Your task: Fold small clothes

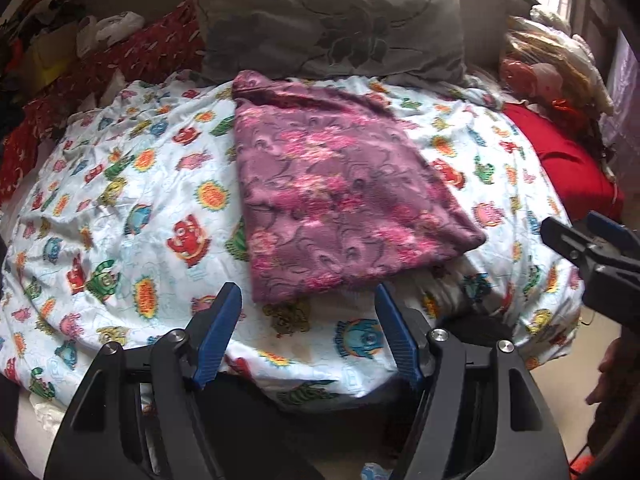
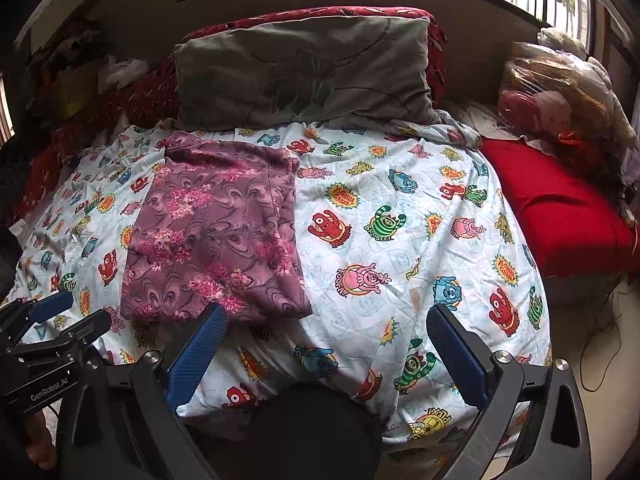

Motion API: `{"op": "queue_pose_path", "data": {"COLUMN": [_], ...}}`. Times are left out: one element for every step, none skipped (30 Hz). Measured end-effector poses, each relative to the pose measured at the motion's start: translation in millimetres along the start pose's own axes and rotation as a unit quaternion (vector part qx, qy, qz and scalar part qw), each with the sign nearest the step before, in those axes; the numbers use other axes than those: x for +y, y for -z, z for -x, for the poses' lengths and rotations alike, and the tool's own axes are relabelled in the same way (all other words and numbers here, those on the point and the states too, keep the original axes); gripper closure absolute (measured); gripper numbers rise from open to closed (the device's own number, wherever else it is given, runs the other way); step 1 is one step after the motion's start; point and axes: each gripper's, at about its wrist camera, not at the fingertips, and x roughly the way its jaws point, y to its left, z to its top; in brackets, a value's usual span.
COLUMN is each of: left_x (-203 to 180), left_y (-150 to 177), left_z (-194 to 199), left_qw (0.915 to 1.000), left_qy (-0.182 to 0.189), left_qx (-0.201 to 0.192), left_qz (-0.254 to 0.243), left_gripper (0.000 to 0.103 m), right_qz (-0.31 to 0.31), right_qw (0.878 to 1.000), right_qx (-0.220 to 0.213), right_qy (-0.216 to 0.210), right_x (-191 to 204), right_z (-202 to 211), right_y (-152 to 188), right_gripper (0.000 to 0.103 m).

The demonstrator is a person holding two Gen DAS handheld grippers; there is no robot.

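Purple floral garment folded flat on the cartoon-print bedsheet, just below the grey pillow | left tool spread, nothing in it, hanging by the garment's near edge | right tool spread too, empty, over the sheet

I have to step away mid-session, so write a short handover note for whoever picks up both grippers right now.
Left gripper: open, empty, just short of the near edge of the purple floral garment.
Right gripper: open, empty, over the cartoon-print sheet, to the garment's right.
Garment: lying folded into a flat rectangle on the sheet, below the grey pillow.
Done: it looks folded.
Left: possibly one more fold or setting it aside; no other small clothes visible.
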Motion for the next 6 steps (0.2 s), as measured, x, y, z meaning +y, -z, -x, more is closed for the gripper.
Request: {"op": "queue_pose_path", "data": {"left_x": [-2.9, -6.0, -9.1, -11.6, -13.9, -14.9], "left_y": [-0.9, -2.0, -2.8, -3.6, -4.0, -4.4], "left_z": [1.3, 2.2, 2.6, 2.8, 2.9, 2.9], "left_qw": [1.0000, 1.0000, 0.9999, 0.9999, 0.9999, 0.9999], "left_qy": [0.004, 0.008, 0.010, 0.012, 0.013, 0.014], "left_qx": [-0.001, 0.000, 0.002, 0.005, 0.006, 0.006], "left_qz": [-0.001, -0.001, -0.001, -0.002, -0.001, -0.001], "left_gripper": [0.034, 0.034, 0.034, 0.034, 0.034, 0.034], "right_qz": [-0.001, -0.002, -0.002, -0.003, -0.004, -0.004], "right_qw": [1.000, 1.000, 1.000, 1.000, 1.000, 1.000], "right_qx": [-0.001, -0.001, -0.001, -0.001, -0.002, -0.001], "right_qy": [0.000, 0.000, 0.000, 0.000, 0.001, 0.002], "right_x": [-0.8, -1.6, -2.2, -2.8, -3.1, -3.8], "right_z": [0.2, 0.3, 0.2, 0.4, 0.7, 0.8], "right_y": [0.0, -0.2, -0.2, 0.1, 0.4, 0.7], "right_gripper": [0.002, 0.002, 0.002, 0.002, 0.002, 0.002]}}
